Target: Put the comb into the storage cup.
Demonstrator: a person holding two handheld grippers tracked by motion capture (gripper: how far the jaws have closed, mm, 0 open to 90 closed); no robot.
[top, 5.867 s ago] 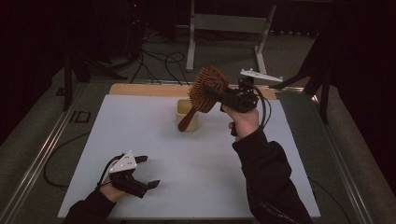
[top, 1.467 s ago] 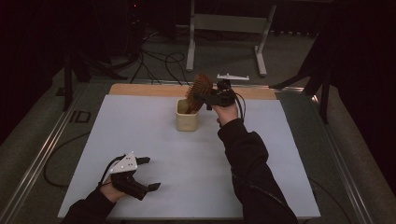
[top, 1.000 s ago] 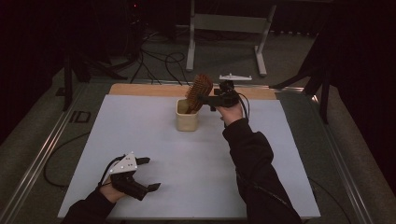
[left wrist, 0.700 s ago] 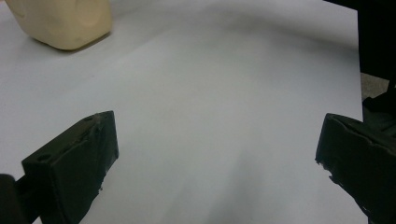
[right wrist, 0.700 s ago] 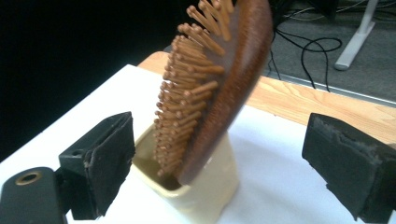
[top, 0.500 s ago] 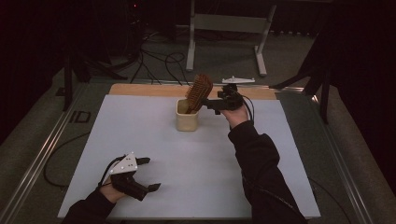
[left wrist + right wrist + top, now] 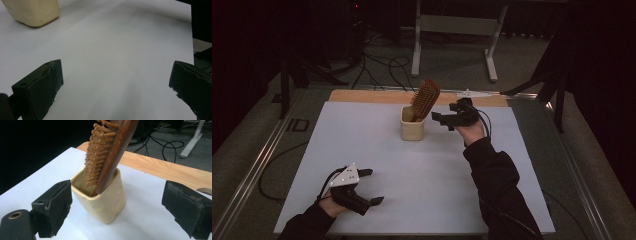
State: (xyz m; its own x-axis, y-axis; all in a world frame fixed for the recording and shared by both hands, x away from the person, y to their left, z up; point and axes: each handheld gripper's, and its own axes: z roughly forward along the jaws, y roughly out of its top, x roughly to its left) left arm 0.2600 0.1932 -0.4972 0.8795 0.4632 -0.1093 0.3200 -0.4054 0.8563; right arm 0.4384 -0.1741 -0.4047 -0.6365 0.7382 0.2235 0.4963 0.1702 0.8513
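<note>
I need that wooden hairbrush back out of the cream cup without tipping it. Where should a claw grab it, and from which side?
Grip the hairbrush by its head, across the flat wooden back and bristle face, above the cup rim. The handle end sits buried inside. Come from the right, where the open right claw already faces it, then lift along the brush's lean.

The desk [image 7: 377,150] has a white top, with a strip of bare wood [image 7: 362,96] along its far edge. 1 cream cup [image 7: 412,125] stands directly on the white surface, near the far edge and about midway across. It is upright, with a wooden hairbrush [image 7: 424,99] leaning inside it.
</note>
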